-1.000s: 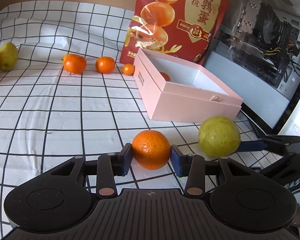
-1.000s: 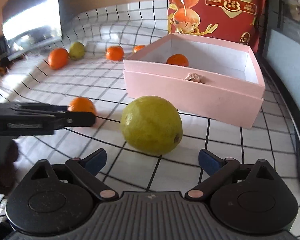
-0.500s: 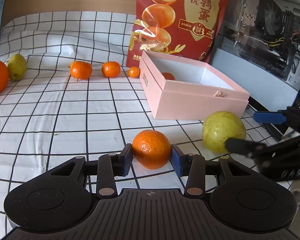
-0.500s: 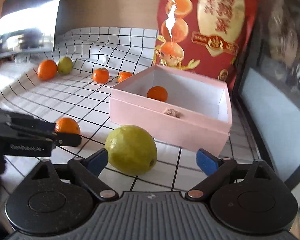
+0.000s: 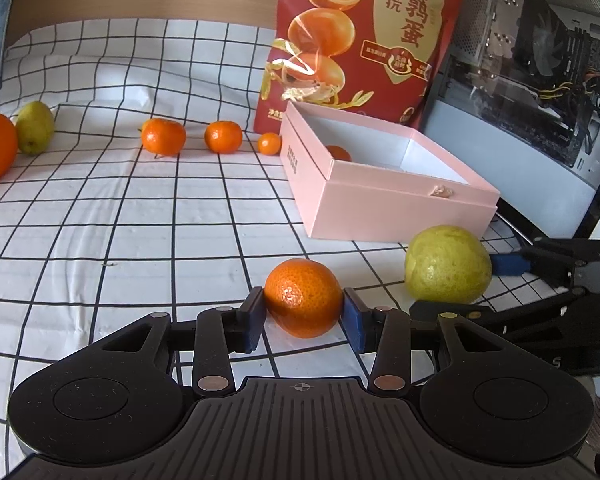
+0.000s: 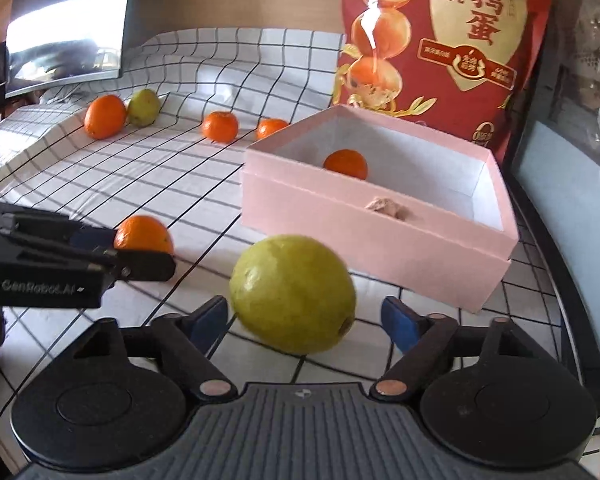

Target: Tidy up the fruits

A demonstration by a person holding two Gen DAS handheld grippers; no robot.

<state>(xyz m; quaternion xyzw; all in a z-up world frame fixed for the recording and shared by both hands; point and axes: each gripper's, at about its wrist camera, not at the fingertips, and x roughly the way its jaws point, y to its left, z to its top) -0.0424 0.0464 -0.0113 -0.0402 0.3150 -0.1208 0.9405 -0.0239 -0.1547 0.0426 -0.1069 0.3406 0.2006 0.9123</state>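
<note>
Gripping a mandarin with the left gripper (image 5: 304, 316) while the right gripper (image 6: 306, 318) brackets a green guava.

Left fingers (image 5: 254, 318) pinch the mandarin (image 5: 303, 297) at its sides, low on the checkered surface (image 5: 100, 220). Right fingers (image 6: 208, 316) are spread around the guava (image 6: 293, 293): one touches, the other is clear. Pink box (image 6: 380, 224) sits just behind, one mandarin inside, likely the drop target. More fruit lines the far edge.

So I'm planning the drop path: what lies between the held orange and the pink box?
Only bare checked cloth lies between the orange and pink box, seen in the left wrist view.
</note>
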